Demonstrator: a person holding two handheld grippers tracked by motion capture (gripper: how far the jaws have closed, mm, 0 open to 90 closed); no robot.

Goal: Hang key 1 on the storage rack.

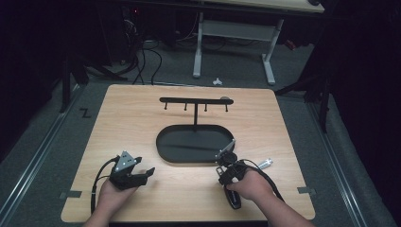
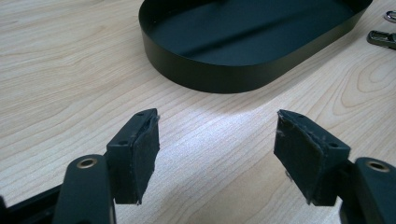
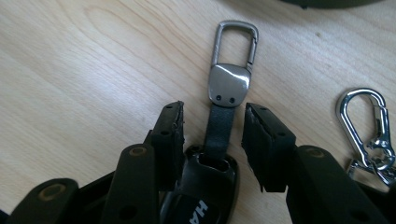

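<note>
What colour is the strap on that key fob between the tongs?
Black, joining a dull silver metal clip; the strap shows best in the right gripper view.

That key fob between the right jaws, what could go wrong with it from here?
The right gripper straddles only the thin strap of the key fob, and its pads look short of touching it, so the fob could slip out when lifted. A silver clip lies close beside and might get snagged or knocked. The tray is near, so a swing could bump it.

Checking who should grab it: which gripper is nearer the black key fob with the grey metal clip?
Right. The right gripper straddles the black key fob; the left gripper sits across the table.
</note>
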